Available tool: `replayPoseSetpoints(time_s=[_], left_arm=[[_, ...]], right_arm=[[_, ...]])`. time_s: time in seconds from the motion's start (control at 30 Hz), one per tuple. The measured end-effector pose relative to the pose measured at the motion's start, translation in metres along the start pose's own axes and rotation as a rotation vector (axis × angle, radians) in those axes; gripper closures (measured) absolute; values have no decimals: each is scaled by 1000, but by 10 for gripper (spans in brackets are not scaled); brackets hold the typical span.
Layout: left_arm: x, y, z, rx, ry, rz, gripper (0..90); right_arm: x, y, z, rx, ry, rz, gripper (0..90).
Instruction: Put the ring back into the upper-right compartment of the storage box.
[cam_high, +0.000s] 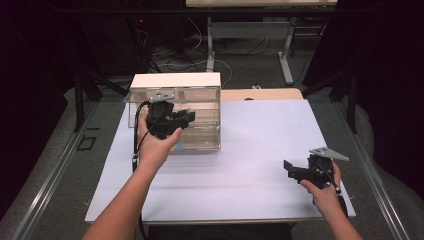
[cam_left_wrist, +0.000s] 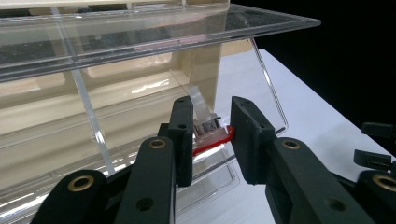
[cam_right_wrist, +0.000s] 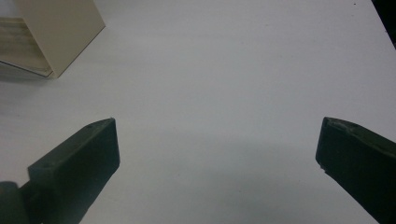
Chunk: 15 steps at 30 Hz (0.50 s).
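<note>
High view first: a clear acrylic box (cam_high: 176, 112) with a cream-coloured top and back is seen sitting at the far left of the white counter (cam_high: 240, 150). The left tongs (cam_high: 186, 119) are held up against the front of the box by the left hand (cam_high: 157, 142), with a cable trailing down from them. The right tongs (cam_high: 289, 169) are held low near the right front corner of the counter by the right hand (cam_high: 325, 192), well apart from the box. A grey three-cornered plate is carried on top of each.

Left gripper view: the left tongs (cam_left_wrist: 211, 135) are seen narrowed but not fully closed, with a small red tab (cam_left_wrist: 215, 139) sitting between the two jaws at the lower front of the clear box (cam_left_wrist: 140, 70). Whether the tab is actually pinched can't be told, since a gap is visible on one side. A clear flap of the box is seen lifted above the jaws. Part of the right tongs (cam_left_wrist: 376, 149) is caught at the right edge.

Right gripper view: the right tongs (cam_right_wrist: 217, 149) are spread wide, nothing held, with plain white counter (cam_right_wrist: 233, 70) between the jaws. A cream corner of the box (cam_right_wrist: 56, 32) is seen at the upper left.
</note>
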<state>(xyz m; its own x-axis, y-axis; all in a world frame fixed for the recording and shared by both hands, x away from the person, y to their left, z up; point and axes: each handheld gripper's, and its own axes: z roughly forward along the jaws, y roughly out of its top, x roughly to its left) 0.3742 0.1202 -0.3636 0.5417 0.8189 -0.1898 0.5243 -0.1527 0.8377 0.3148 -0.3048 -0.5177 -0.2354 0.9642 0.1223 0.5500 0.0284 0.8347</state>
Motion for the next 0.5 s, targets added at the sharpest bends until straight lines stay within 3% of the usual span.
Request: replayPoseSetpoints(time_s=[0.5], left_arm=[[3, 1, 15, 23, 11, -20, 711]], right_arm=[[0, 0, 0, -4, -3, -2, 0]])
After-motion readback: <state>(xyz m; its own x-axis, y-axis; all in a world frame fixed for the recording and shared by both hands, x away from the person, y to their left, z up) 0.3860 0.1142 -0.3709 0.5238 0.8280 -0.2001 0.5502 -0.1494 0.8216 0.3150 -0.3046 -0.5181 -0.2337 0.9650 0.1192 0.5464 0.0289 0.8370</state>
